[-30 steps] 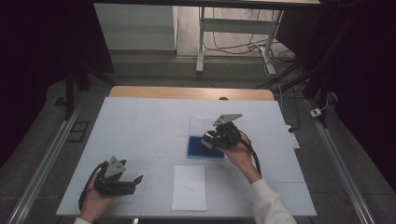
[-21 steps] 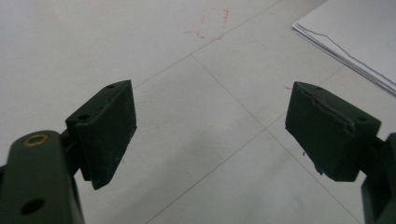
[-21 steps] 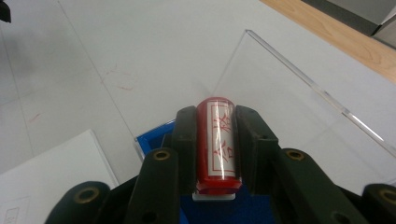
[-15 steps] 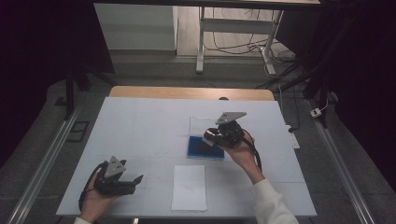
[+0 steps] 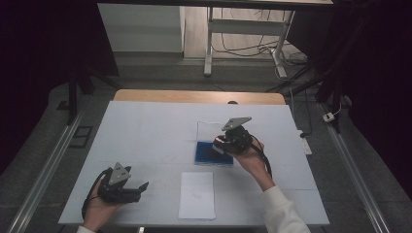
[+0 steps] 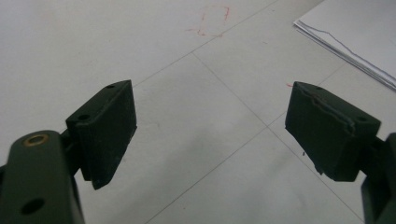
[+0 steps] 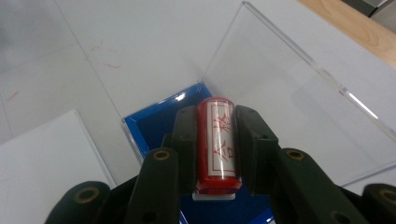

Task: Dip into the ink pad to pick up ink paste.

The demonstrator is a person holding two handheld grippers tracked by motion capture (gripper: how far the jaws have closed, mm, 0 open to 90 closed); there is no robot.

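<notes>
Right gripper (image 7: pixel 215 144) clamped red stamp (image 7: pixel 218 140) over blue ink pad (image 5: pixel 213 153), unmoved since earlier frames; inking apparently underway; left gripper (image 6: pixel 210 135) gaped empty.

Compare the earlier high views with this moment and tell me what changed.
Nothing visibly moved. The right gripper stays shut on the red stamp over the blue ink pad box with its clear lid raised. The left gripper stays open and resting near the table's front edge, beside the paper stack.
</notes>
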